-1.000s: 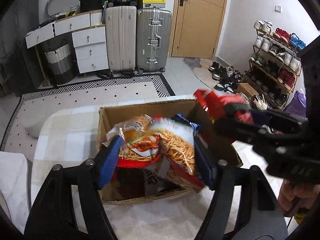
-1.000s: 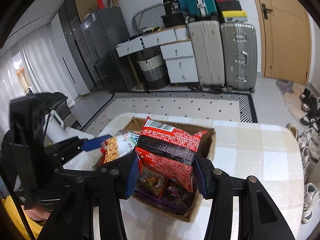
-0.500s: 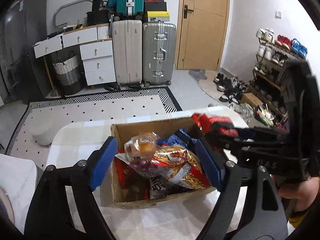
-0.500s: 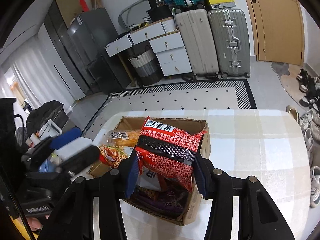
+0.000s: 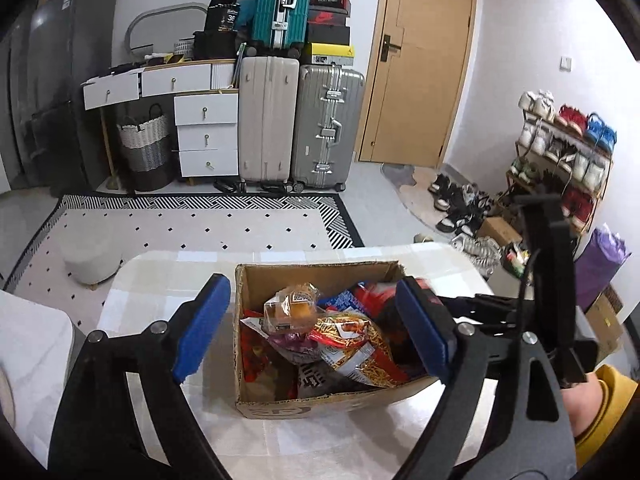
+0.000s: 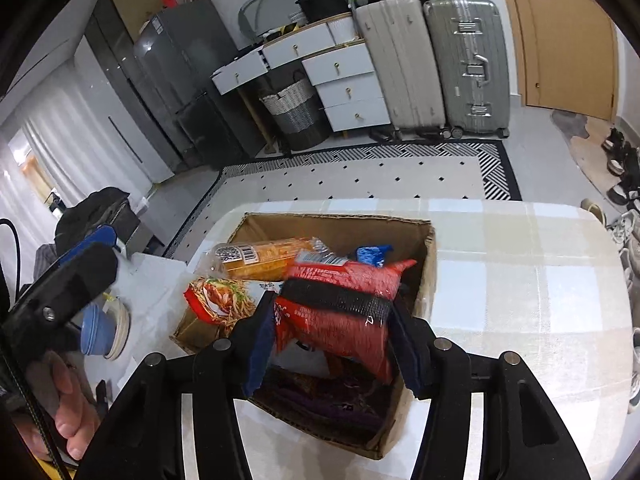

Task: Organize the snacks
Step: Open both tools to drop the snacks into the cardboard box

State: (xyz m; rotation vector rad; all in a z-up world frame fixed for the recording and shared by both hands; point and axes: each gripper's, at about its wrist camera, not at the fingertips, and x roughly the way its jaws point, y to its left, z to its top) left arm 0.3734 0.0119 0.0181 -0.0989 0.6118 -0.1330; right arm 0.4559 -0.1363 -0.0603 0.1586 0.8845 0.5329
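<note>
A table [image 6: 520, 280] with a pale checked cloth carries the load. A cardboard box [image 6: 424, 280] of snacks sits directly on it.

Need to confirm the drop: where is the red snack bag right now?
In the right wrist view the red snack bag sits clamped in the right gripper, over the right end of the cardboard box, beside the fries-print bag.

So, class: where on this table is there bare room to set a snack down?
Bare tabletop lies right of the cardboard box, out to the table's edge, and a strip along its other side. The box itself is crowded with snack bags.
</note>
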